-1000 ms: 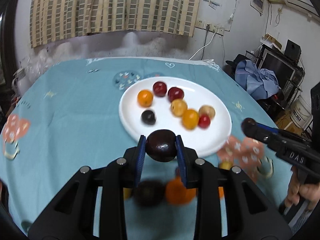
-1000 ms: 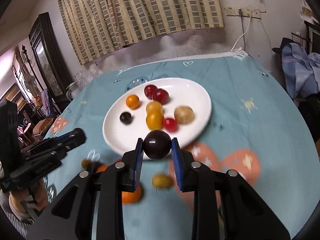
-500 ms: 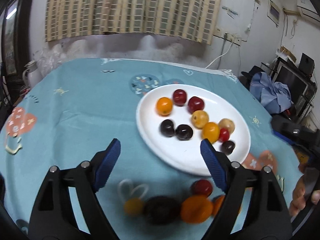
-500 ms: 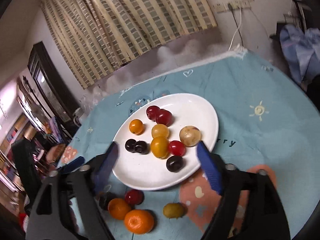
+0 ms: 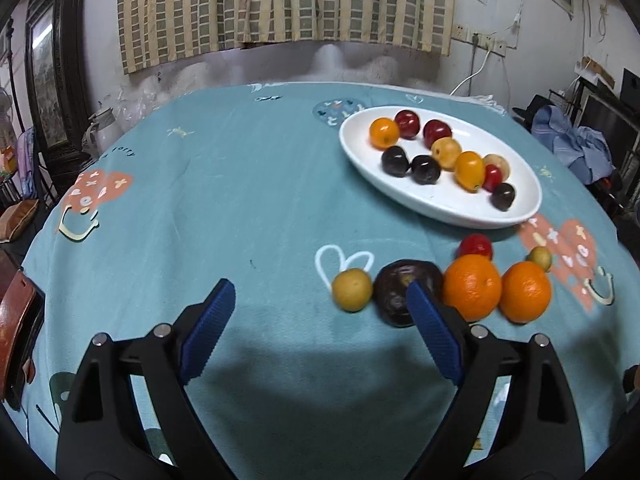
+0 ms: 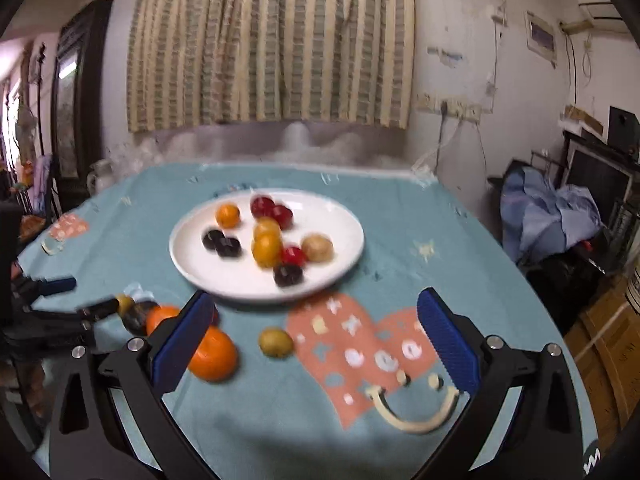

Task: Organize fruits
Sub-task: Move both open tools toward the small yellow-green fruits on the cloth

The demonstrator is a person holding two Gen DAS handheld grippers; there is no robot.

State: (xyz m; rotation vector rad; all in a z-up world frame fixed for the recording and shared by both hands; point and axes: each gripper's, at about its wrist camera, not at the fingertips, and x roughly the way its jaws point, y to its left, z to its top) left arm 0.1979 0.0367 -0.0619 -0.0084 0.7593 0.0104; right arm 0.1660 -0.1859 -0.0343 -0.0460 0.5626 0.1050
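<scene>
**Both grippers empty; 6 fruits off the plate**

Left gripper (image 5: 320, 324) and right gripper (image 6: 316, 336): jaws just opened wide, nothing between. White oval plate (image 5: 516, 216) carries 10 small fruits. Large dark plum (image 5: 394, 290) lies near, touching 1 blue pad. Risk: round fruit crowded together; a nudge may roll the big orange (image 5: 472, 286) away.

Hidden, cut off and blurred parts

In the left view a blue pad (image 5: 434, 334) covers the near side of the dark plum (image 5: 400, 290); the yellow fruit (image 5: 352, 290) is smeared. In the right view the plate (image 6: 340, 216) and its fruit are blurred; a pad (image 6: 182, 338) hides part of the orange (image 6: 216, 354) and most of the one behind (image 6: 160, 316). The left gripper (image 6: 60, 312) there is cut by the frame edge.
</scene>
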